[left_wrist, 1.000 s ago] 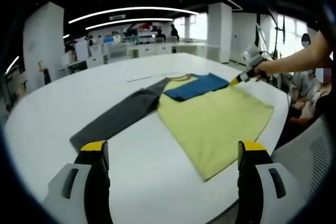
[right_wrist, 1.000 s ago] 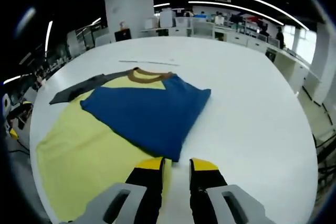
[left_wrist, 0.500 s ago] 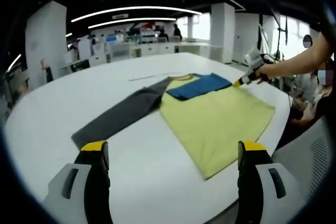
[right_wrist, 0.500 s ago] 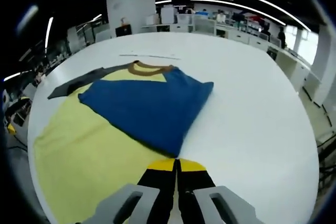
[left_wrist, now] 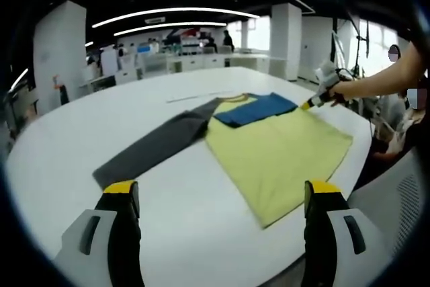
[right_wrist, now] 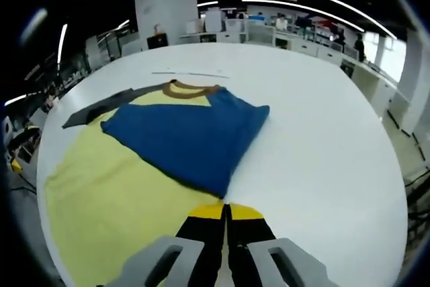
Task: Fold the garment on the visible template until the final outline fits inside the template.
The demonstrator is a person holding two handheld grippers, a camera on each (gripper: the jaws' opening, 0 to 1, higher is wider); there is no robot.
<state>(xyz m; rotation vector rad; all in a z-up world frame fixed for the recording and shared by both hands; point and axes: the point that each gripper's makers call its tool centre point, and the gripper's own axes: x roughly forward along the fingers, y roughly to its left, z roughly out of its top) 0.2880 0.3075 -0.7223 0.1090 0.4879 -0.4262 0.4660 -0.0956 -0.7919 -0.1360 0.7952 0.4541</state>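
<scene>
A yellow shirt (left_wrist: 275, 152) lies flat on the white table (left_wrist: 67, 132). Its blue sleeve (left_wrist: 259, 109) is folded across the chest and its grey sleeve (left_wrist: 154, 146) stretches out to the left. My left gripper (left_wrist: 222, 196) hangs open above the near table edge, short of the shirt. My right gripper (right_wrist: 226, 212) is shut on the end of the blue sleeve (right_wrist: 188, 136), at the border of the yellow body (right_wrist: 101, 193). The brown collar (right_wrist: 188, 90) and grey sleeve (right_wrist: 94, 109) lie beyond. In the left gripper view the right gripper (left_wrist: 312, 102) sits at the shirt's far right edge.
A thin pale strip (right_wrist: 188, 73) lies on the table past the collar. A person's arm (left_wrist: 383, 78) reaches in from the right, above a mesh chair (left_wrist: 396, 199). Desks and pillars stand far behind. Bare table (right_wrist: 322, 139) spreads right of the shirt.
The right jaws, open astride the blue sleeve's end a second ago, have closed on it. The left gripper has stayed put and open.
</scene>
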